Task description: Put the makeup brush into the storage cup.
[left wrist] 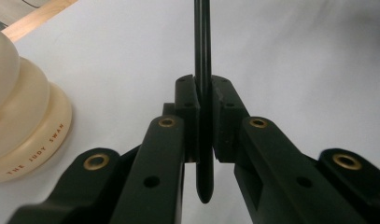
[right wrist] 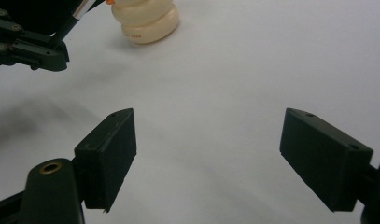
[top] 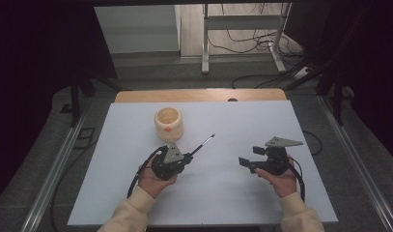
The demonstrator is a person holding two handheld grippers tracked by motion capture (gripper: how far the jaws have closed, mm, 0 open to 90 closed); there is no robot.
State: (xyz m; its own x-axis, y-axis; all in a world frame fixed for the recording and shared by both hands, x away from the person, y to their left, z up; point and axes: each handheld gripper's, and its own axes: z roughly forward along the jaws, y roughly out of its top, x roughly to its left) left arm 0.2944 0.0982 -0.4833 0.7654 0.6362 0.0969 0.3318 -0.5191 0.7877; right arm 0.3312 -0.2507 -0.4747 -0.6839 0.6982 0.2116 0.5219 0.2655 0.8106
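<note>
Gold lettering — "THE JUDY SWAN" — runs along the cream holder's (left wrist: pixel 24 135) base rim, left of the left gripper's jaws.

A lab-like recording room: a white-covered tabletop (top: pixel 242 193) flanked by metal floor rails (top: pixel 54 174), loose cables (top: pixel 247 41) beside a metal stand (top: pixel 205 43), with dark curtains (top: pixel 35 72) around.

The white table (top: pixel 261 193) lies bare between the two grippers and toward six o'clock, giving free passage. At eleven o'clock the cream pot (top: pixel 169 123) stands in the way, and the black pen (top: pixel 202 144) juts toward one o'clock, barring that lane
</note>
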